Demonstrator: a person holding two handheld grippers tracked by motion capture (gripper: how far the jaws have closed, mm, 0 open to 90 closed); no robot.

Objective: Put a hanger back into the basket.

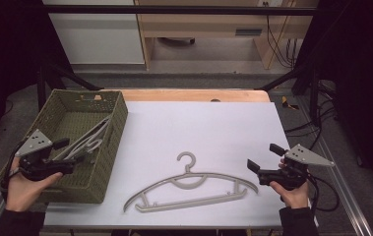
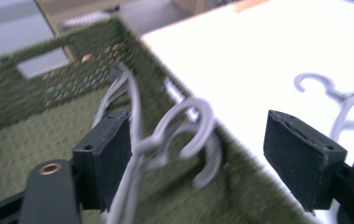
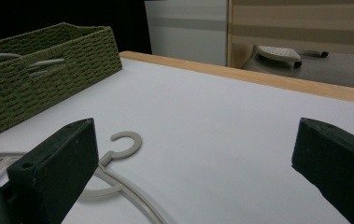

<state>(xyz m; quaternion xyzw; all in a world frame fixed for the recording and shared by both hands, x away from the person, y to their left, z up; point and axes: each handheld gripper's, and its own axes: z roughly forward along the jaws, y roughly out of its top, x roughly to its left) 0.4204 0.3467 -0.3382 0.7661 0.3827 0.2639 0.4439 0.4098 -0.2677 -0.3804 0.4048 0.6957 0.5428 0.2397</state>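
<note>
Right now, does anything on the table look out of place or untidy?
One grey hanger lies alone on the white table top, outside the green basket that holds the other hangers. Those lean unevenly against the basket's right wall. Nothing looks broken.

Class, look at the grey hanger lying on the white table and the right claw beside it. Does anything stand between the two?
Nothing visible does. The hanger lies alone on the white table, and the right claw, jaws open, has only bare tabletop between itself and the hanger's near end.
</note>
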